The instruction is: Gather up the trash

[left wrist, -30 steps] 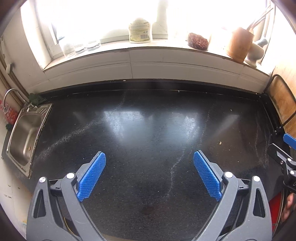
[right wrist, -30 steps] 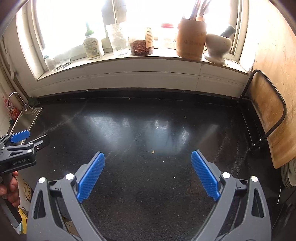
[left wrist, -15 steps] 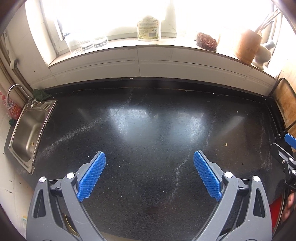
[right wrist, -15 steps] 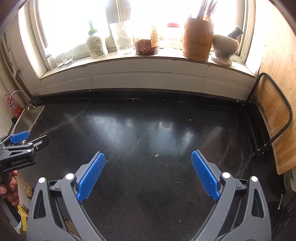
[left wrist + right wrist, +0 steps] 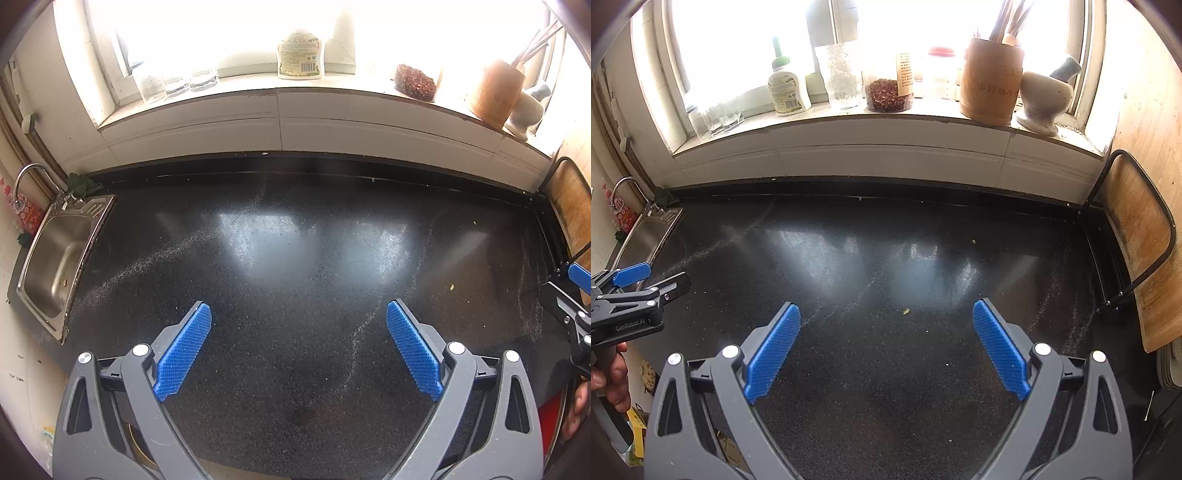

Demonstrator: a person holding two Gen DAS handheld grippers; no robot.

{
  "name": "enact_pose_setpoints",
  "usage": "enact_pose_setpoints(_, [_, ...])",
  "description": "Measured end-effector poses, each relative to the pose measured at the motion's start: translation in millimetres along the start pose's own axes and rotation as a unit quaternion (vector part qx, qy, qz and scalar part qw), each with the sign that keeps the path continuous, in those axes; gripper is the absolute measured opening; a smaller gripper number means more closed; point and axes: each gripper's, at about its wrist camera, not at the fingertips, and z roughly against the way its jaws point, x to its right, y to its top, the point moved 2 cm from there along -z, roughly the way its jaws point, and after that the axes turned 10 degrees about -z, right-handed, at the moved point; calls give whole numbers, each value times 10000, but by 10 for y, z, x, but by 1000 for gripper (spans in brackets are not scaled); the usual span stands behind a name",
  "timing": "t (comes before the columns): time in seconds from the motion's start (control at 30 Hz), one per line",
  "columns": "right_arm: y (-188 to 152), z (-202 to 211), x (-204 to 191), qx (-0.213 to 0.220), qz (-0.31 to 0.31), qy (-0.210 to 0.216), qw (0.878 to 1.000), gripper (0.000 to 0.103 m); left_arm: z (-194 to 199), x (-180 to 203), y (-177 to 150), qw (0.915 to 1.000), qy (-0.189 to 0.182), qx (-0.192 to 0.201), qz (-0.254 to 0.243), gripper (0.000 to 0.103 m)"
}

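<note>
- My left gripper (image 5: 299, 345) sits at the bottom of its view, jaws spread wide with nothing between the blue pads (image 5: 183, 350).
- My right gripper (image 5: 886, 343) is the same at the bottom of its own view: wide apart, empty.
- Both hover over the black counter (image 5: 295, 258), which fills the middle of each frame.
- The only trash I can make out is tiny: a pale crumb (image 5: 906, 312) just above centre in the right view, between the pad tips and beyond them, and a second speck (image 5: 974, 242) further up, right of centre.
- In the left view, the crumb (image 5: 451, 286) shows right of centre.
- Thin streaks of pale dust run across the counter.
- The sink (image 5: 51, 266) is at the left edge of the left view.
- The sill (image 5: 886, 118) along the top of the right view carries a bottle (image 5: 788, 90), a jar (image 5: 888, 94), a wooden holder (image 5: 991, 83) and a mortar (image 5: 1047, 98).
- A board (image 5: 1137, 258) leans at the right edge.
- A hand (image 5: 613, 376) grips the left tool's handle at the left edge of the right view.
</note>
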Motion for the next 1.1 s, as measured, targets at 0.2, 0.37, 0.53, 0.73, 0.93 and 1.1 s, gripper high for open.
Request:
enact_pose_setpoints(0.2, [-7, 19, -6, 17, -4, 3, 10000, 91, -1, 7, 8, 10000, -3, 9, 4, 93])
enact_pose_setpoints(0.37, [1, 12, -4, 17, -5, 9, 10000, 92, -4, 9, 16, 10000, -4, 10, 6, 93])
enact_pose_setpoints(0.53, [3, 5, 7, 13, -20, 10, 10000, 91, -3, 12, 15, 10000, -8, 0, -6, 93])
enact_pose_setpoints(0.73, [0, 4, 8, 2, -31, 6, 10000, 91, -6, 9, 10, 10000, -18, -21, -10, 93])
enact_pose_setpoints(0.93, [1, -2, 3, -10, -35, 8, 10000, 91, -28, 11, 12, 10000, -20, -34, -13, 93])
enact_pose_setpoints(1.1, [8, -12, 2, 3, -36, 2, 10000, 92, -42, 11, 13, 10000, -30, -49, -25, 93])
